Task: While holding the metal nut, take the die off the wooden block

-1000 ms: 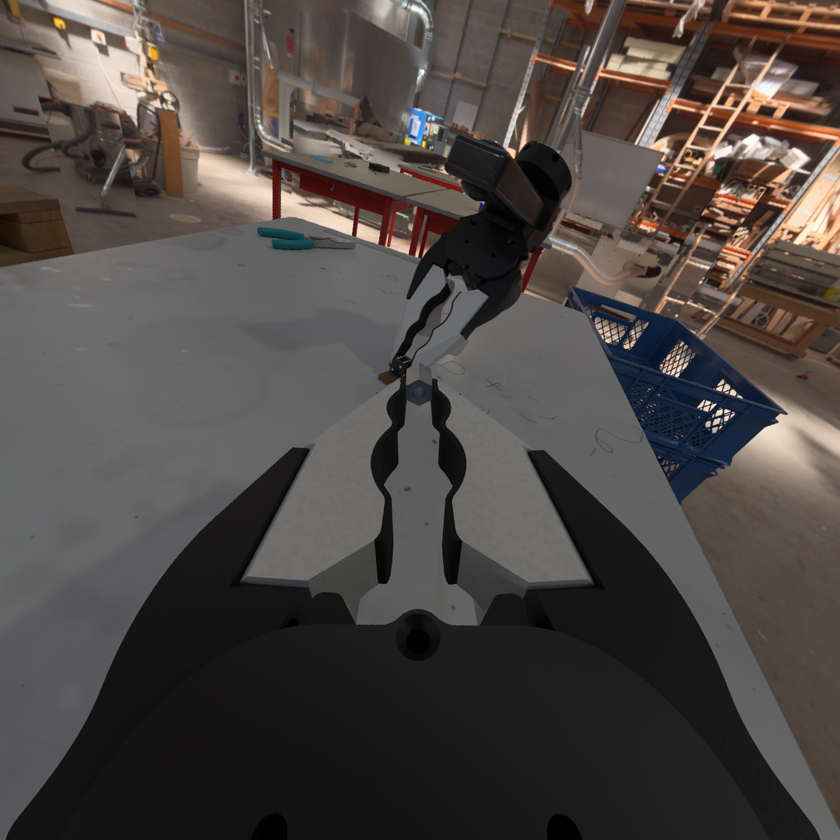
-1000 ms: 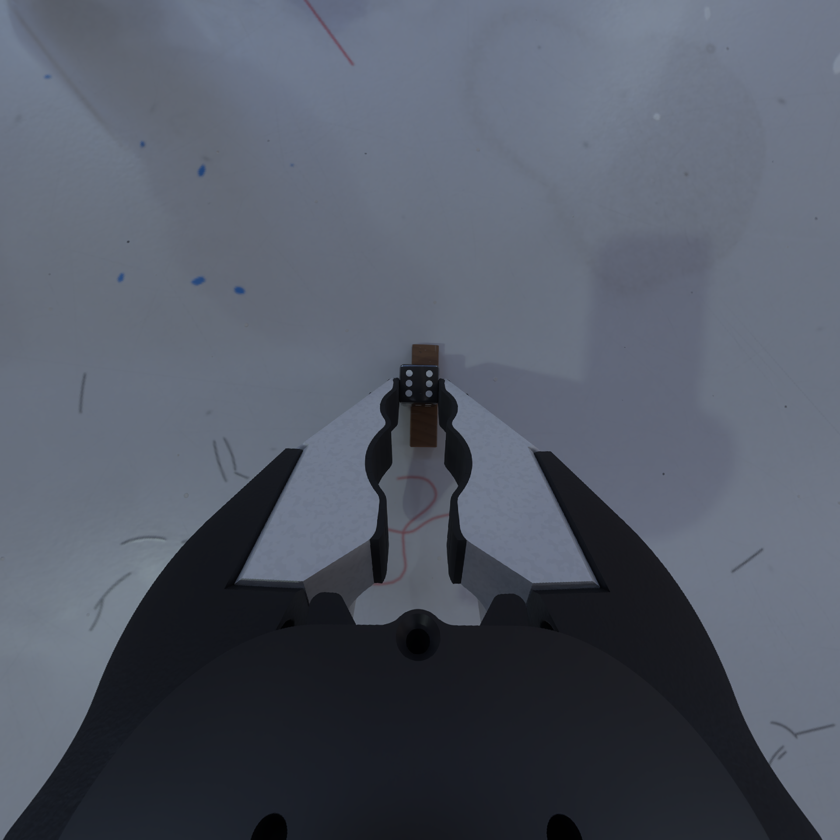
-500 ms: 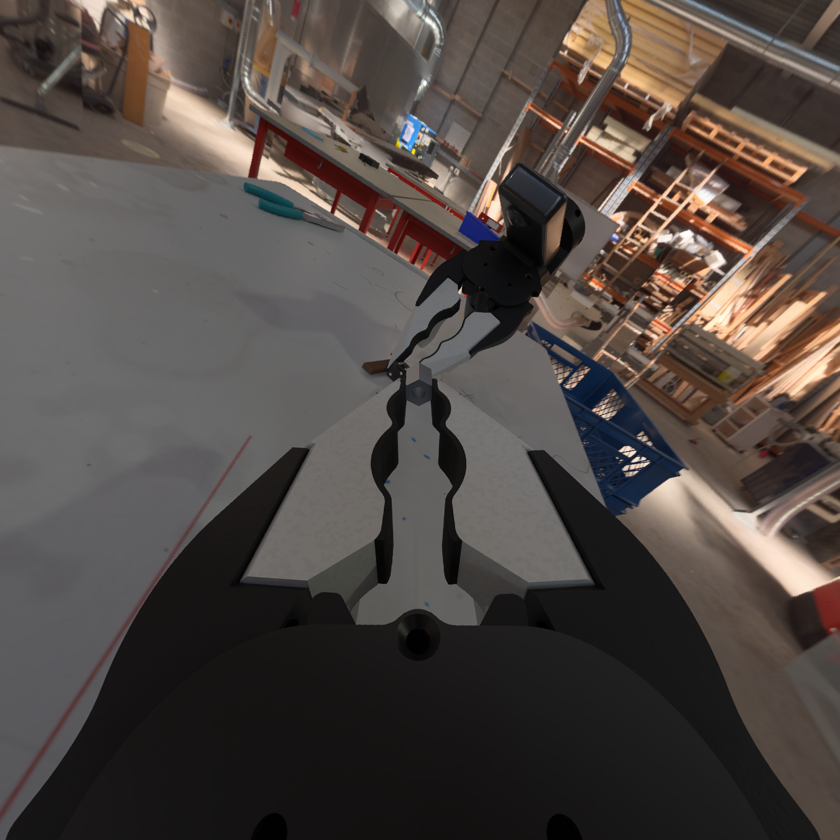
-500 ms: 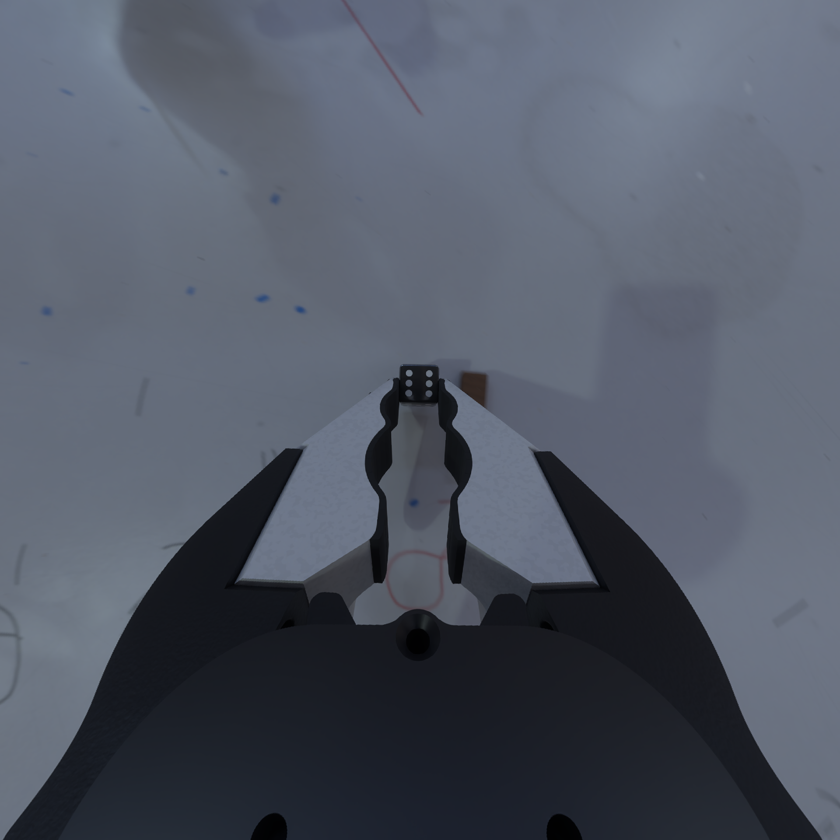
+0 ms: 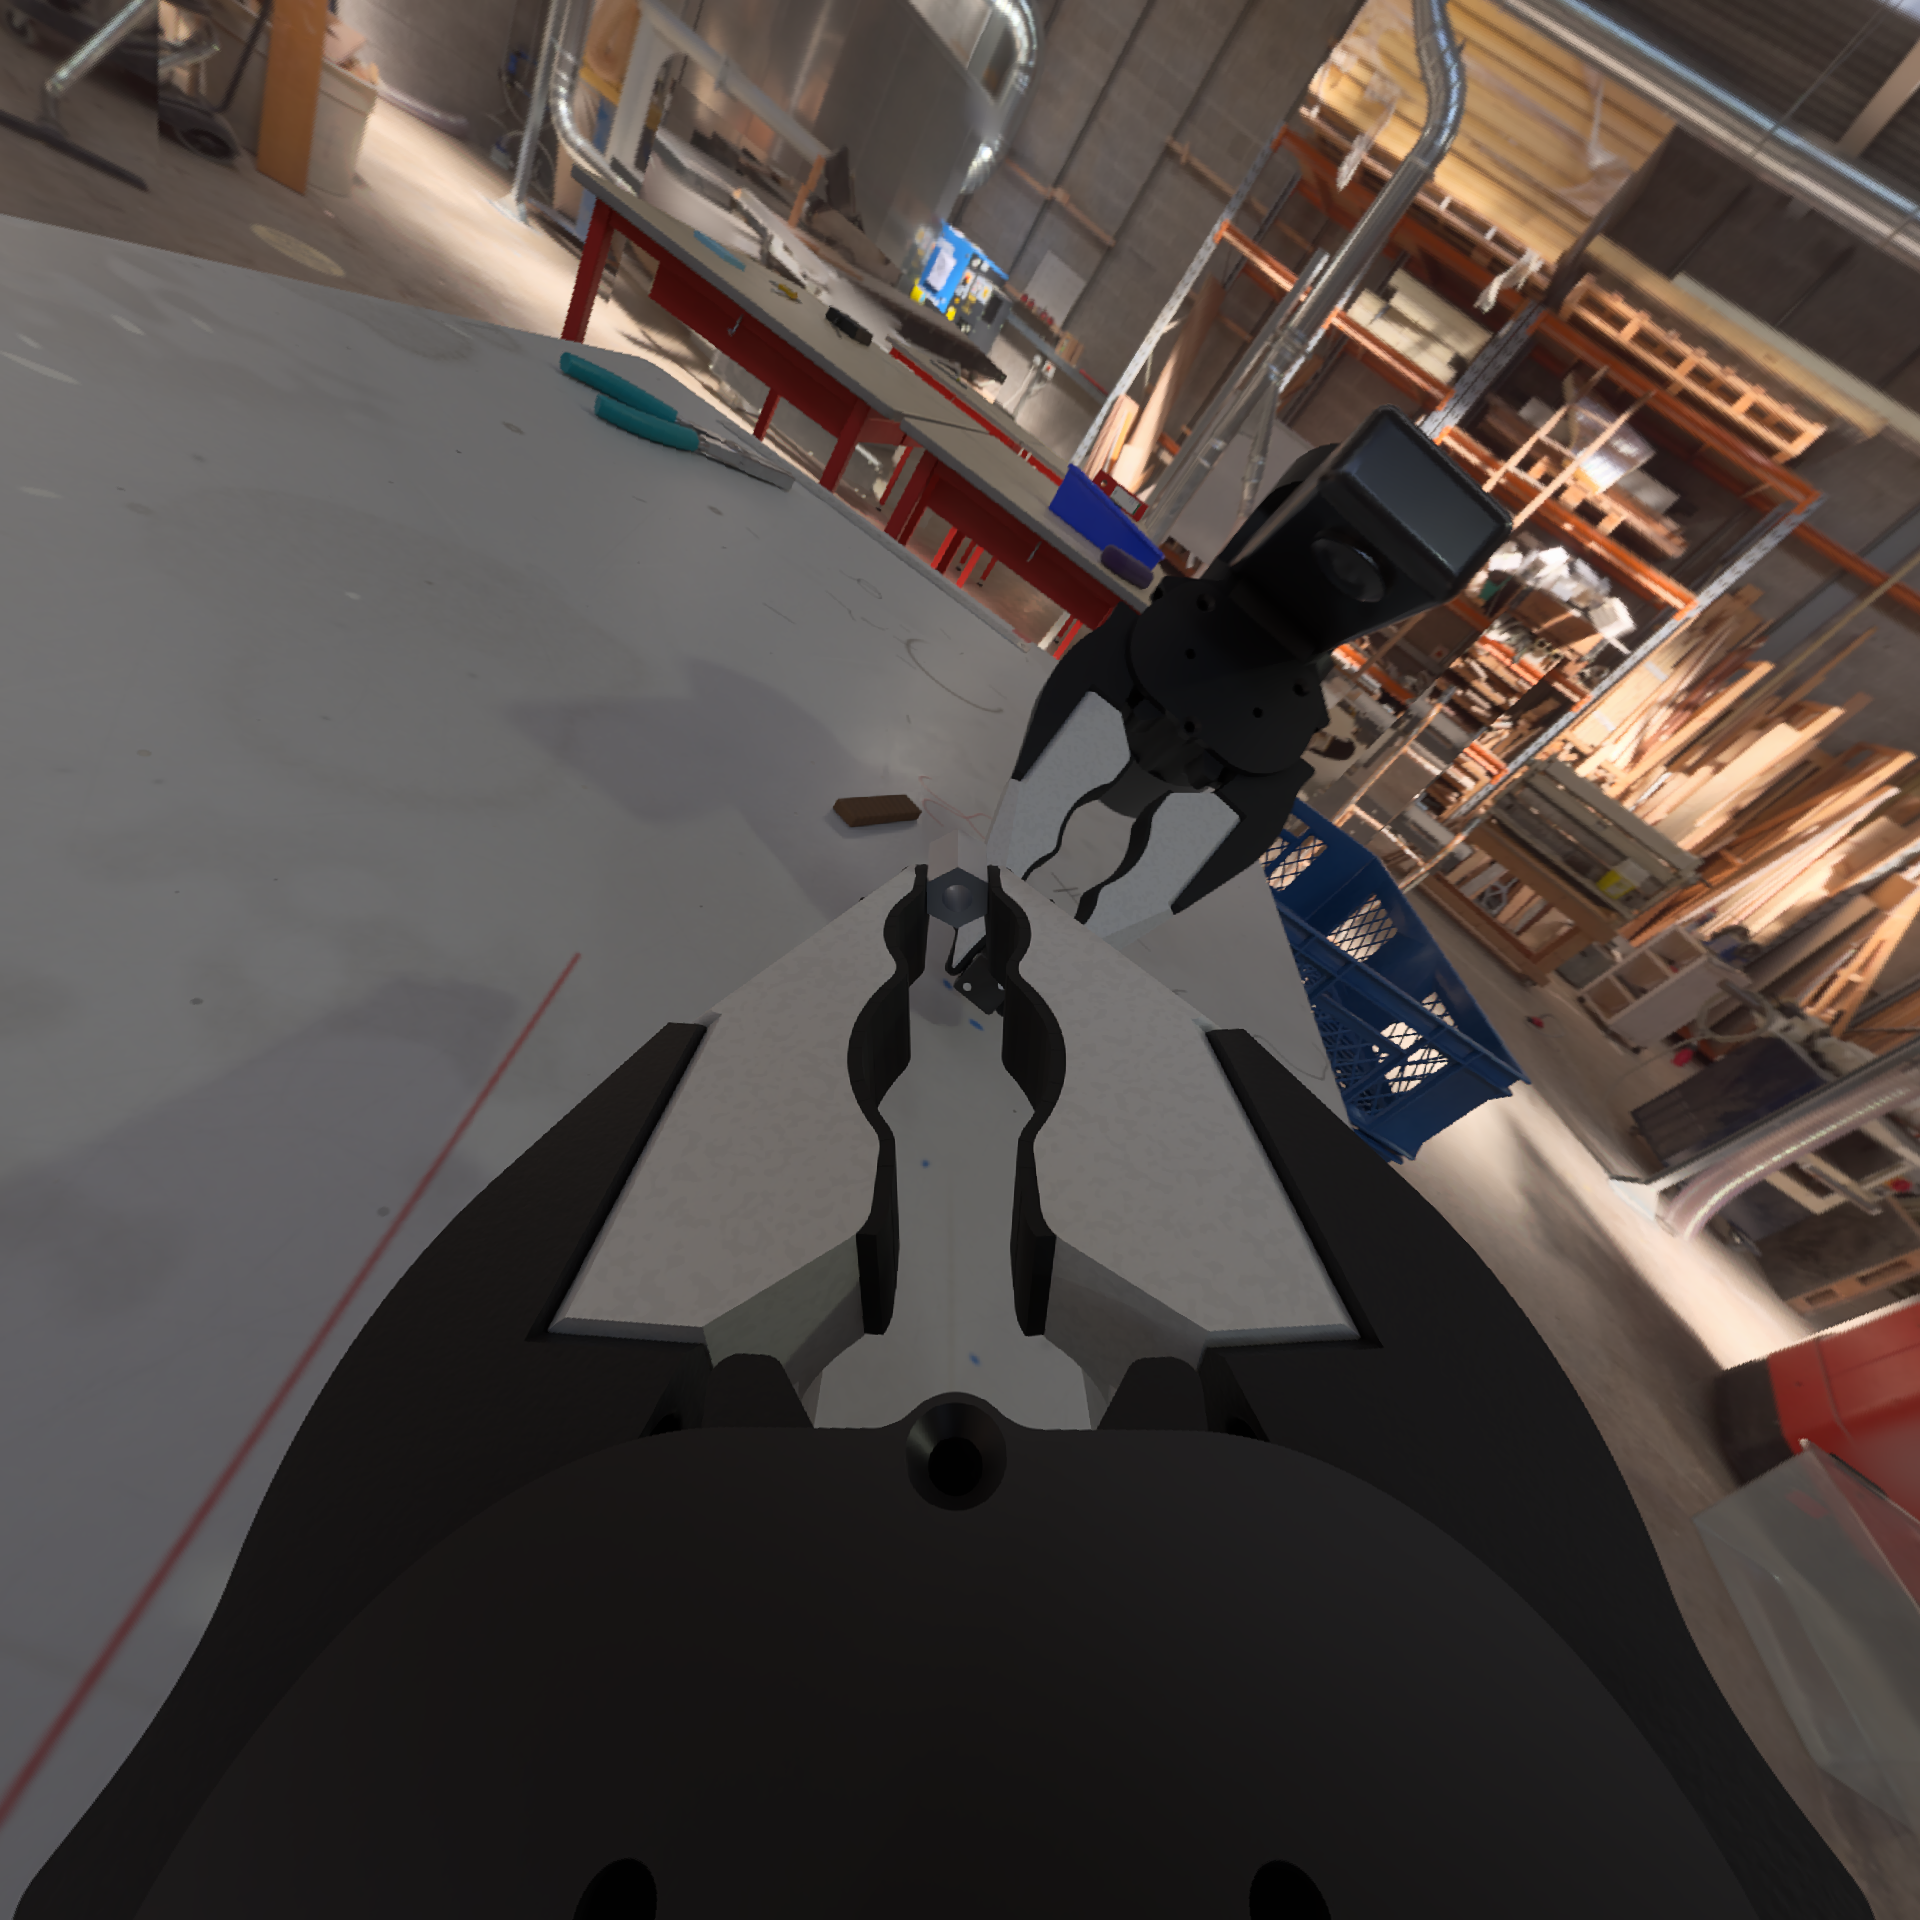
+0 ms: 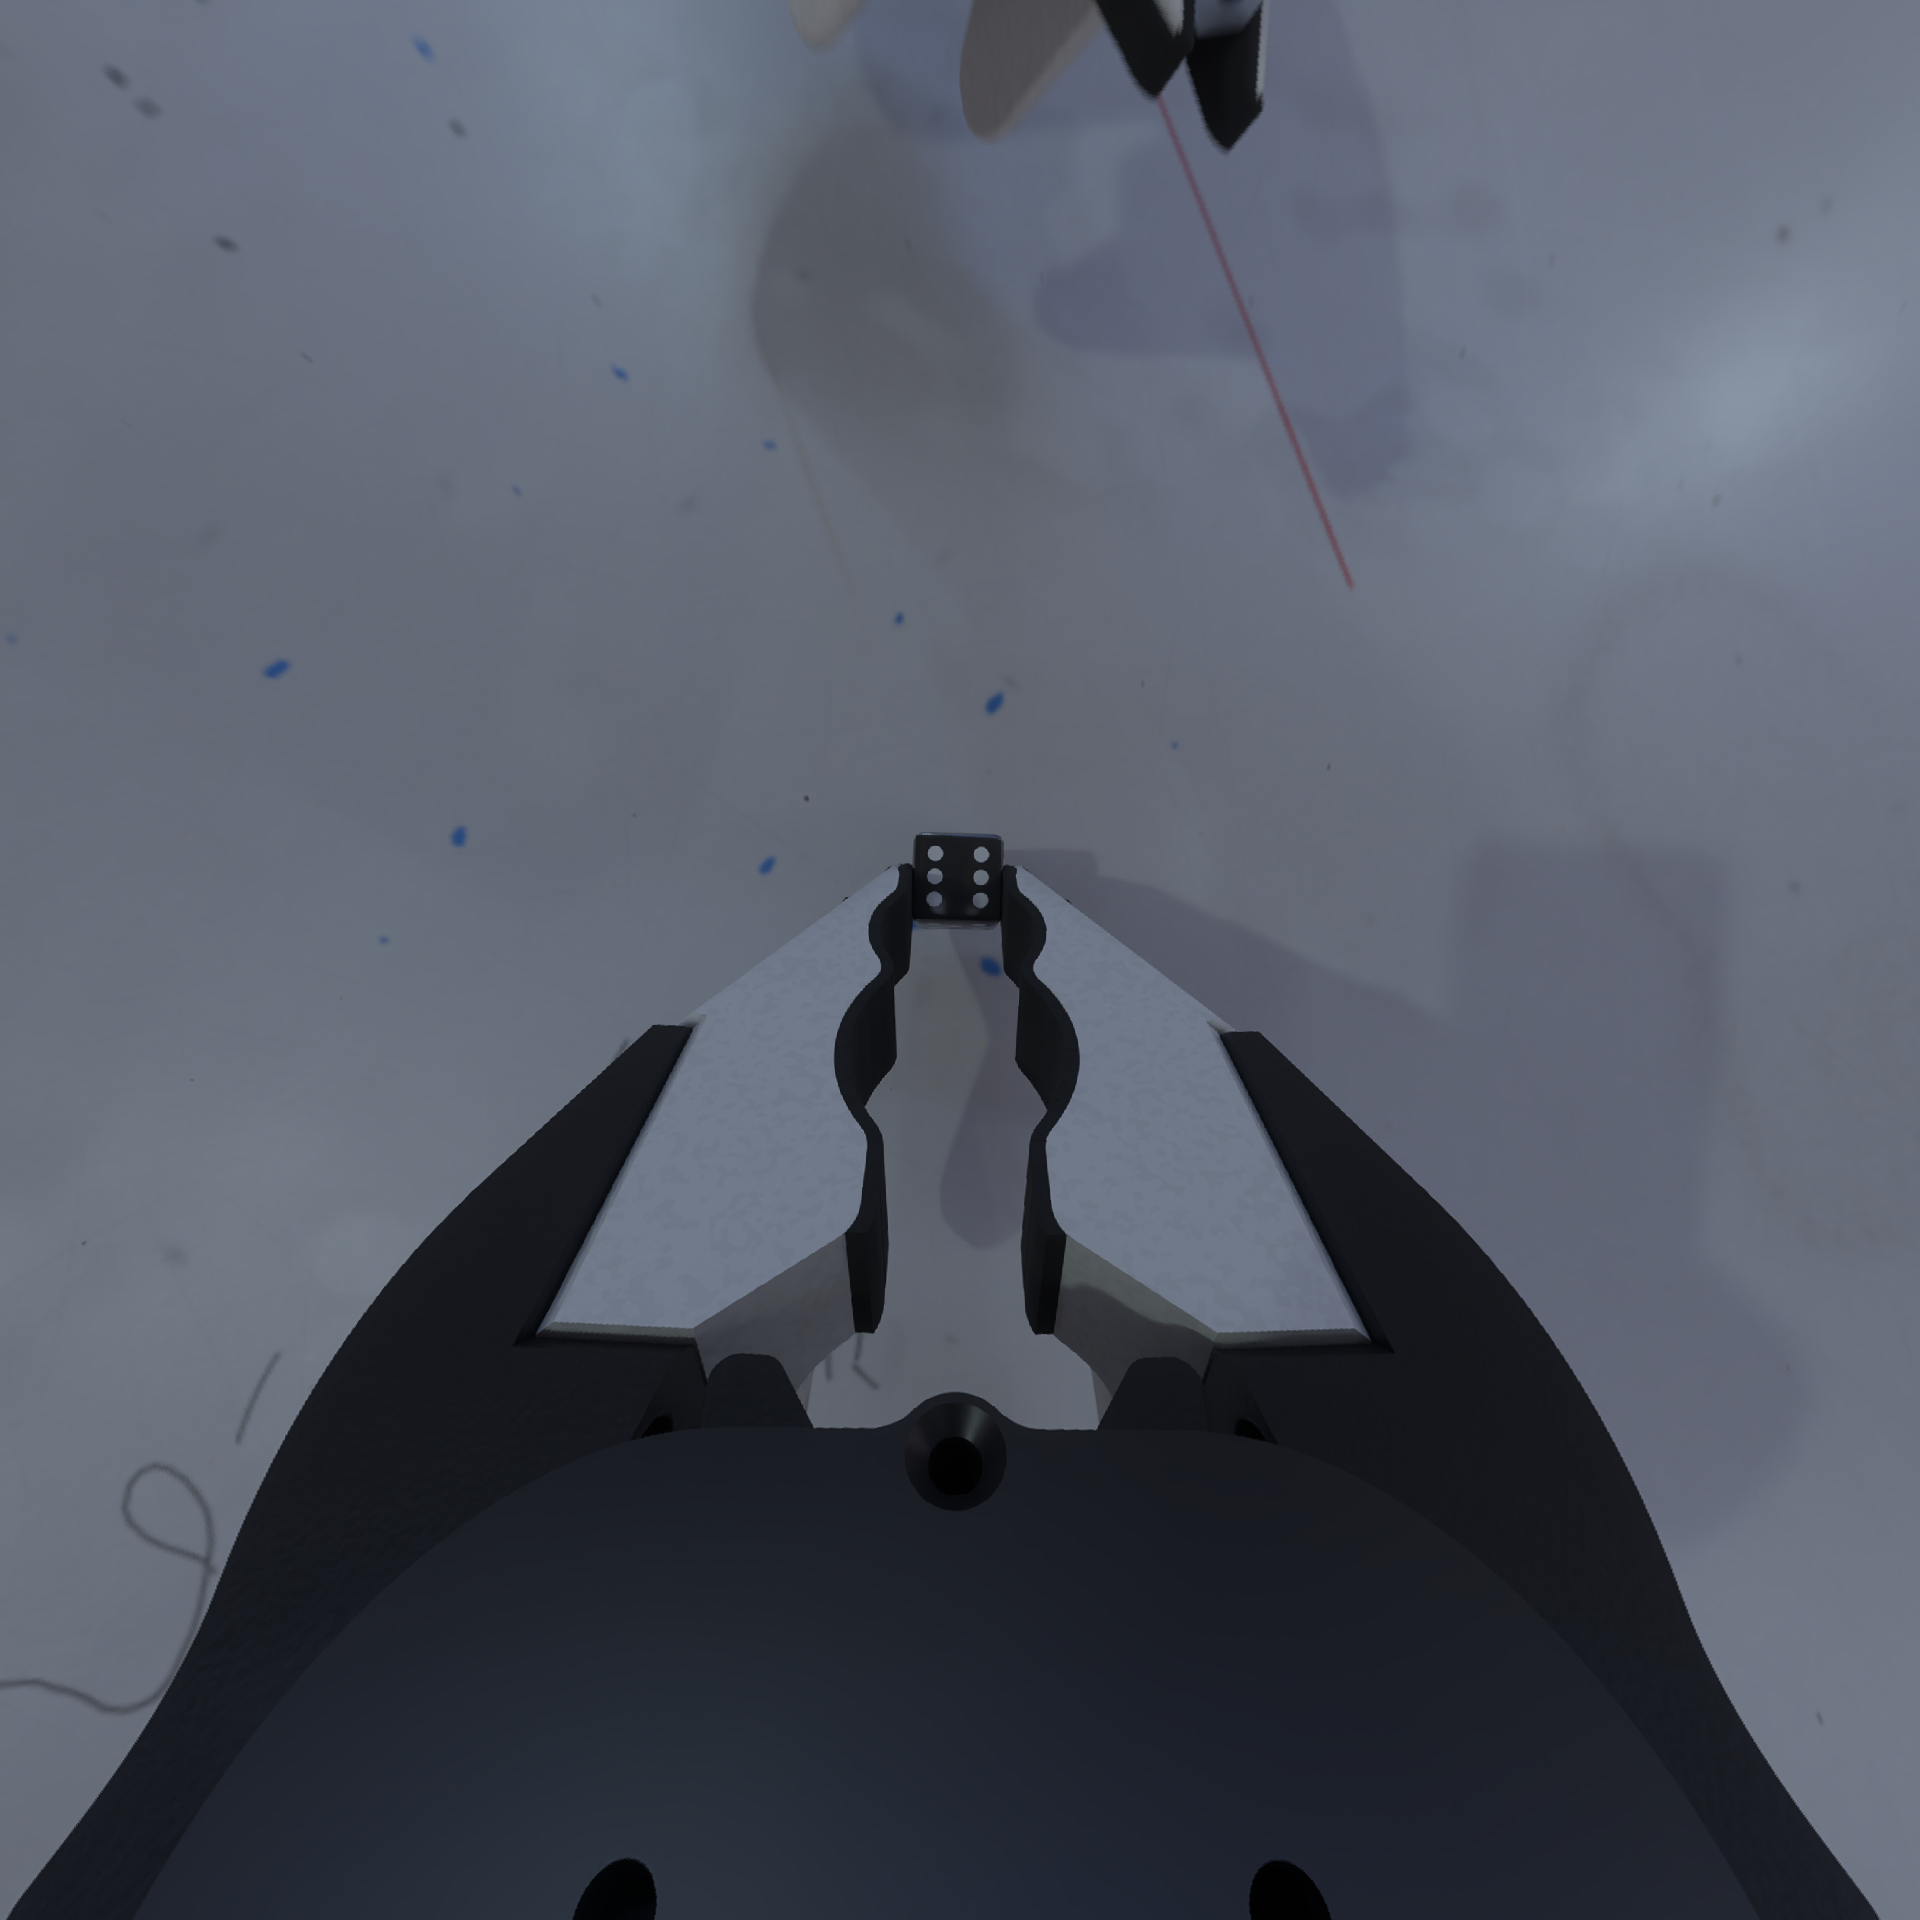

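Observation:
My left gripper point(image 5: 956, 883) is shut on the small grey metal nut point(image 5: 954, 900) and holds it above the white table point(image 5: 364, 675). My right gripper point(image 6: 956, 883) is shut on the black die point(image 6: 956, 876), held above the table with its six-pip face towards the camera. In the left wrist view the die point(image 5: 980, 985) shows between my left fingers, just beyond the nut, and the right gripper's black body point(image 5: 1226, 665) rises behind it. The brown wooden block point(image 5: 876, 809) lies bare on the table, to the left of and beyond both grippers. It is out of the right wrist view.
Teal-handled pliers point(image 5: 644, 410) lie far back on the table. A blue crate point(image 5: 1371, 1039) stands on the floor past the table's right edge. A thin red line point(image 5: 312, 1351) crosses the table. The left gripper's fingertips point(image 6: 1216, 94) show at the top of the right wrist view.
My right gripper has lifted the die off the wooden block and carried it towards my left gripper. The block is left bare. The left gripper has swung and still holds the nut.

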